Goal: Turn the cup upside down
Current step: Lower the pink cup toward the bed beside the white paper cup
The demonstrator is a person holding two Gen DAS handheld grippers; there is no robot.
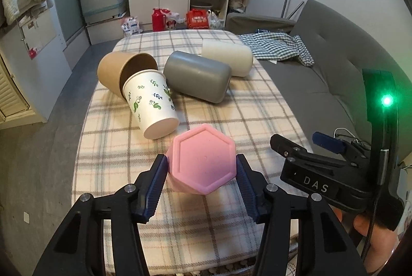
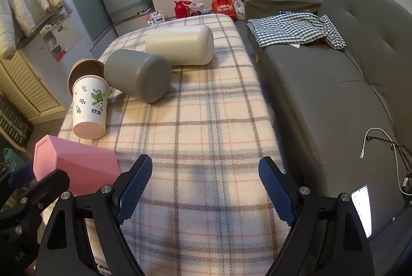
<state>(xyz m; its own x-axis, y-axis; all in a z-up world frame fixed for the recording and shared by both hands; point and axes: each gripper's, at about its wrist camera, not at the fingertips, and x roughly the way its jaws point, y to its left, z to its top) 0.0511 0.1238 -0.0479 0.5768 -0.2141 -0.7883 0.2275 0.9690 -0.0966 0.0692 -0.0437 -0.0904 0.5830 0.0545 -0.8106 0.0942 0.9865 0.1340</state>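
- The left wrist view shows the left gripper clamped on the pink hexagonal cup, its blue pads pressed against opposite sides and its flat base facing the camera; the mouth is hidden.
- The right wrist view shows that cup from the side at 8 o'clock, lying roughly level above the plaid blanket.
- The right gripper has its fingers spread wide with only blanket between them.
- "DAS" is printed on the right gripper body, at 4 o'clock in the left view.
- The leaf-patterned paper cup carries blue characters too small to read; it lies on its side with its rim tucked into the brown paper cup.
- A grey tumbler and a cream tumbler lie on their sides toward 12 o'clock.
- A lit phone on the grey sofa appears only in the right view.
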